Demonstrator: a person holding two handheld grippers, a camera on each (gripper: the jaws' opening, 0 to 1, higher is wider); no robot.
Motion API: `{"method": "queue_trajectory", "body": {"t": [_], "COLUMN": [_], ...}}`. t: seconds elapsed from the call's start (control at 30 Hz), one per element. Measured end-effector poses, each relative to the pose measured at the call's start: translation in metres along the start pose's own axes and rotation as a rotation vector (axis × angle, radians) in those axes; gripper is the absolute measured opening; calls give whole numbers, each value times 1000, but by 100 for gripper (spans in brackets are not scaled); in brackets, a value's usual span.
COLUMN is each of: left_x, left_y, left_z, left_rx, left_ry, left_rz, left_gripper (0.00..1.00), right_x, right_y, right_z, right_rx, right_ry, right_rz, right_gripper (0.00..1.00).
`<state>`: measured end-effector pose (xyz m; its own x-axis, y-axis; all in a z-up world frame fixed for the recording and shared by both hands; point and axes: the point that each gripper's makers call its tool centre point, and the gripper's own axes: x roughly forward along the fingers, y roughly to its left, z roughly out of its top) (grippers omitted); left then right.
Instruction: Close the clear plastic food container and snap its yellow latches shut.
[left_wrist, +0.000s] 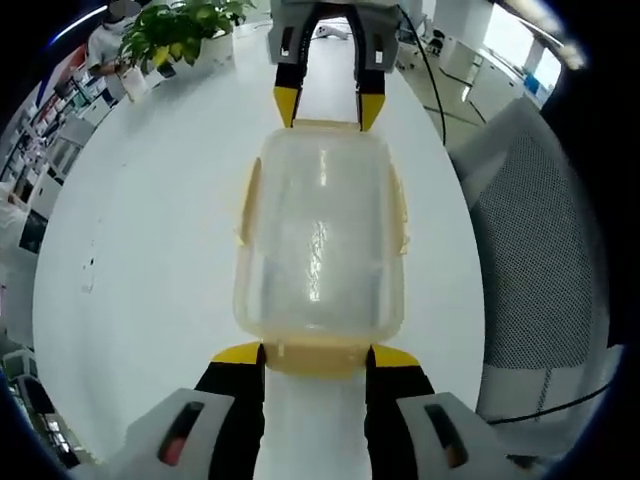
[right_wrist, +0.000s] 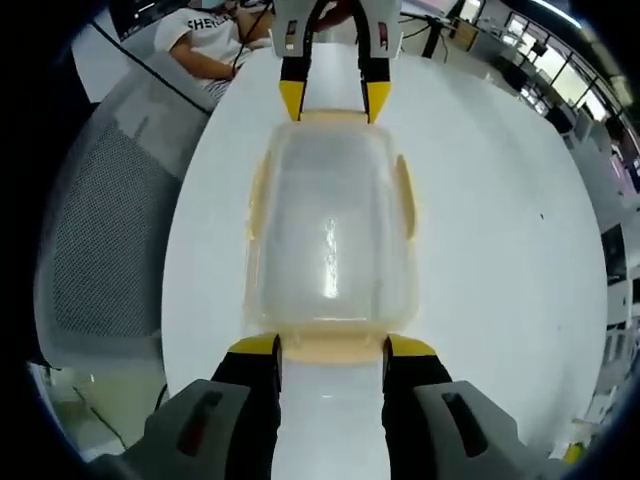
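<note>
Jaws of the left gripper rise from 6 o'clock in the left gripper view, spread apart, their yellow tips set at either side of the near yellow latch of the clear plastic food container. The container lies with its lid on, at the middle of the white table, running from 6 toward 12 o'clock. At 12 o'clock the right gripper faces in from the far end, jaws also apart, tips against the far latch. Pale yellow latches lie along the long sides. A potted plant stands at 11 o'clock on the table's far edge, a grey mesh chair at 3 o'clock.

In the right gripper view the same holds mirrored: the right gripper at 6 o'clock, jaws apart around the near latch, the left gripper at 12 o'clock, the container between. A person in a white shirt sits at 11 o'clock, beyond the mesh chair at 9 o'clock
</note>
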<state>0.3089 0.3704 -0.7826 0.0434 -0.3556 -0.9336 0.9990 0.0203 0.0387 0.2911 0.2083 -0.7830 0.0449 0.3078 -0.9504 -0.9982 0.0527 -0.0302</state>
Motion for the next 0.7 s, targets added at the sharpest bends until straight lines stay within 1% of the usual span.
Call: {"method": "queue_trajectory", "body": {"t": [0.13,0.33,0.7], "left_x": [1,4,12], "left_y": [0,-3,-2], "left_z": [3,10,29], "left_rx": [4,6,16], "left_ry": [-3,-9,-31], "left_rz": [0,-8,-17], "left_gripper": [33,33,33], "right_x": [0,-3,-9], "right_y": [1,4,4], "right_z": [-2,-11,-28], "right_rx": [7,0,22], "right_ry": [-1,-1,-3], "right_rz": [0,-6,-8], "right_gripper": [36,36,36]}}
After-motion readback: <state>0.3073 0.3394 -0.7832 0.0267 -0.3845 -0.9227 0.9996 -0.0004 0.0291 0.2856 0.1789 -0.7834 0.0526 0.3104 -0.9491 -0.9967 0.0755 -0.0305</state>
